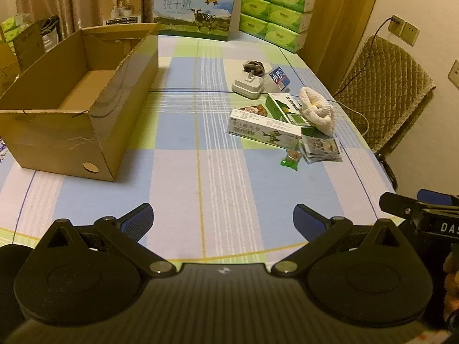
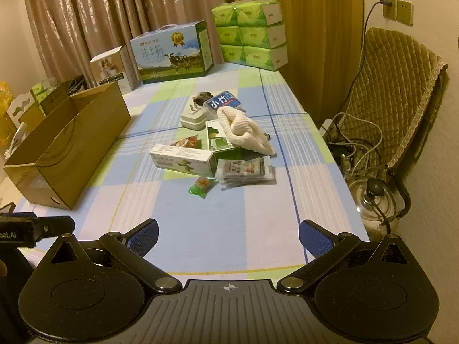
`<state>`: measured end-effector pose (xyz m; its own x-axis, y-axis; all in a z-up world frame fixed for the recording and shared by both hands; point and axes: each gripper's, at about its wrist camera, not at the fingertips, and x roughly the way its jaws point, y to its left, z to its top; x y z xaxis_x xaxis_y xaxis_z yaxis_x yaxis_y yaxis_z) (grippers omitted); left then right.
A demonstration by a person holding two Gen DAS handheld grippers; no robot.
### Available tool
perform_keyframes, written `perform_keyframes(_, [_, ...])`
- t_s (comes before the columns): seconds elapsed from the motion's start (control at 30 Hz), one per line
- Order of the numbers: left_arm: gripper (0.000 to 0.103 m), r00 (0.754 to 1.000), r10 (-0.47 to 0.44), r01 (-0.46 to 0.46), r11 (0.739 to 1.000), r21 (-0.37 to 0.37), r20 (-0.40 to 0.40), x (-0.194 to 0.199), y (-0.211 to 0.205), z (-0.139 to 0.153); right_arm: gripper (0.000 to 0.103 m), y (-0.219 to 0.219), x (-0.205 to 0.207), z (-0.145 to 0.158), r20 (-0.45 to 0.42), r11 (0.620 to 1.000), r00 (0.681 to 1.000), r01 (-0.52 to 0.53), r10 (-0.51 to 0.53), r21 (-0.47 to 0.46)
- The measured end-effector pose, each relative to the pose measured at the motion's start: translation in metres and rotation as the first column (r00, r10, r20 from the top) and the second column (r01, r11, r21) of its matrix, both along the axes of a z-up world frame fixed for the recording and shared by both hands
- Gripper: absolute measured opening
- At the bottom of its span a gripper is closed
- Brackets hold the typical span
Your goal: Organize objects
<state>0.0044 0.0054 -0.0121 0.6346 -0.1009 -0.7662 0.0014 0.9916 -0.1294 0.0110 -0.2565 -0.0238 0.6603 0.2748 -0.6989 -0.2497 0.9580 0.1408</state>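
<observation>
An open cardboard box [image 1: 86, 91] [image 2: 71, 143] stands empty on the left of the checked tablecloth. A heap of small items lies at the right: a long white carton [image 1: 264, 127] [image 2: 183, 162], a green carton [image 1: 284, 107] [image 2: 222, 140], a rolled white towel [image 1: 317, 109] [image 2: 246, 132], a white charger base [image 1: 248, 86] [image 2: 195, 119], a stack of sachets [image 1: 321, 149] [image 2: 246, 170], a green candy [image 1: 290, 159] [image 2: 202, 186]. My left gripper [image 1: 223, 223] and right gripper [image 2: 228, 236] hang open over the near table edge, holding nothing.
At the far end stand a milk gift carton [image 1: 195, 8] [image 2: 172, 53], stacked green tissue packs [image 1: 275, 11] [image 2: 252, 34] and a small white box [image 1: 122, 5]. A padded chair [image 2: 396, 100], cables and a glass kettle [image 2: 375, 200] sit off the right edge.
</observation>
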Motion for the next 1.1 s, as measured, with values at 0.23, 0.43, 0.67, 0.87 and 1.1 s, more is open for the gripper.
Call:
perform_keyframes(0.23, [0.102,0.999,-0.031,0.031,0.999,-0.026,0.007,0.012,0.002,0.004,0.101,-0.008,0.021,0.018,0.057,0.994,0.993,-0.098,0.100,-0.038])
perform_keyframes(0.43, [0.102,0.991,-0.132,0.132,0.991,-0.009,0.030,0.036,-0.001,0.011,0.101,-0.010,0.057,0.041,0.073,0.949,0.952,-0.288,0.298,-0.127])
perform_keyframes(0.67, [0.101,0.957,-0.282,0.269,0.952,0.148,0.075,0.078,-0.014,0.017,0.101,-0.011,0.107,0.037,0.021,0.888,0.898,-0.431,0.439,-0.162])
perform_keyframes(0.87, [0.092,0.919,-0.390,0.375,0.910,0.180,0.061,0.116,-0.025,-0.002,0.083,-0.005,0.141,-0.007,-0.082,0.817,0.837,-0.546,0.540,-0.184])
perform_keyframes(1.1, [0.089,0.847,-0.532,0.514,0.816,0.266,-0.005,0.152,-0.044,-0.043,0.070,0.008,0.175,-0.052,-0.159,0.726,0.756,-0.655,0.636,-0.208])
